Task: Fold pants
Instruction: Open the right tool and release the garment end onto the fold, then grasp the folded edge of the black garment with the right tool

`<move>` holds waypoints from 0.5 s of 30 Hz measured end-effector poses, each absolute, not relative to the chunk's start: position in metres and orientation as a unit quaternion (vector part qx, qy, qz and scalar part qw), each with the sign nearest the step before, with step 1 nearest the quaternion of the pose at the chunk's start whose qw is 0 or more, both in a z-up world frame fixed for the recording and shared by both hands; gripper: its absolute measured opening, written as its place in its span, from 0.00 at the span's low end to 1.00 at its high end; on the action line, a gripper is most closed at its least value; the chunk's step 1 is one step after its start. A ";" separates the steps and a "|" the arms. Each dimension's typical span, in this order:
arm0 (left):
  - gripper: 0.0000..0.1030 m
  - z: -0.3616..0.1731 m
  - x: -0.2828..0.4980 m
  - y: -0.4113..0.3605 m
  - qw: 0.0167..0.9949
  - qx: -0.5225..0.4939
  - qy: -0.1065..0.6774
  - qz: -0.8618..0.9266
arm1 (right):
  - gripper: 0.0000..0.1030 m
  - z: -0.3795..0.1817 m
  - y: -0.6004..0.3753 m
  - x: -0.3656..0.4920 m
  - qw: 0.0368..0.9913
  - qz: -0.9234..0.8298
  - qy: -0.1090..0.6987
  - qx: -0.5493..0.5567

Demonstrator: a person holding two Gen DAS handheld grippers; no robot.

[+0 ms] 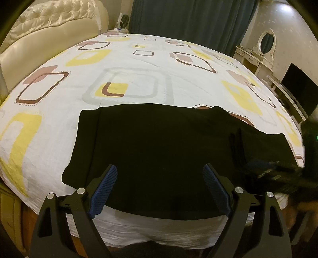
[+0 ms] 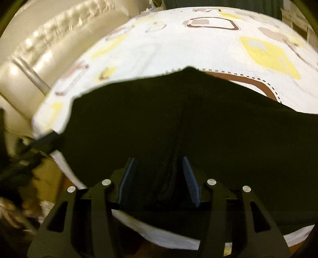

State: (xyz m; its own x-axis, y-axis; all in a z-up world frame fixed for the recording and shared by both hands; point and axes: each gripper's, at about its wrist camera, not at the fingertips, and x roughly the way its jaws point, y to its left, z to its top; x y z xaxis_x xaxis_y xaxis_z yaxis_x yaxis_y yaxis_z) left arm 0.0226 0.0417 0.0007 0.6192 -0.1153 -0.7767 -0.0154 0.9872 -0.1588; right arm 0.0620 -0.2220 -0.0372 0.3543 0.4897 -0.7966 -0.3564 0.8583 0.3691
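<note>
Black pants (image 1: 159, 142) lie flat across the near part of the bed, their near edge hanging at the mattress edge. My left gripper (image 1: 160, 170) is open wide, its blue pads (image 1: 105, 190) above the pants' near edge, holding nothing. My right gripper (image 2: 159, 160) is partly open over the same black pants (image 2: 198, 119), with cloth lying between its blue pads (image 2: 190, 178); I cannot tell if they pinch it. The right gripper shows blurred at the right in the left wrist view (image 1: 278, 170). The left gripper shows blurred at the left in the right wrist view (image 2: 39, 142).
The bed sheet (image 1: 139, 65) is white with yellow and brown squares. A cream tufted headboard (image 1: 39, 35) stands at the left. Dark curtains (image 1: 188, 17), a white dressing table with mirror (image 1: 266, 45) and a dark screen (image 1: 298, 91) lie beyond the bed.
</note>
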 end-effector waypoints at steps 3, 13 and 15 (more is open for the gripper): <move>0.84 -0.001 0.023 0.041 0.896 -0.076 0.437 -0.029 | 0.48 -0.011 -0.256 0.065 0.823 0.277 0.480 0.123; 0.84 0.001 0.025 0.037 0.897 -0.080 0.434 -0.036 | 0.56 -0.008 -0.477 0.115 0.855 0.108 0.428 0.272; 0.84 0.000 0.025 0.036 0.895 -0.080 0.437 -0.037 | 0.56 -0.031 -0.502 0.128 0.834 0.094 0.450 0.305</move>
State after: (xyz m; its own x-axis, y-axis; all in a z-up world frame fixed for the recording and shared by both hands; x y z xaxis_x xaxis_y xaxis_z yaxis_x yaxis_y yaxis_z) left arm 0.0251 0.0359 -0.0002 0.6154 -0.1360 -0.7764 -0.0043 0.9844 -0.1758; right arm 0.1284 -0.5017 -0.0314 0.5776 0.4314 -0.6930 0.1178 0.7959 0.5938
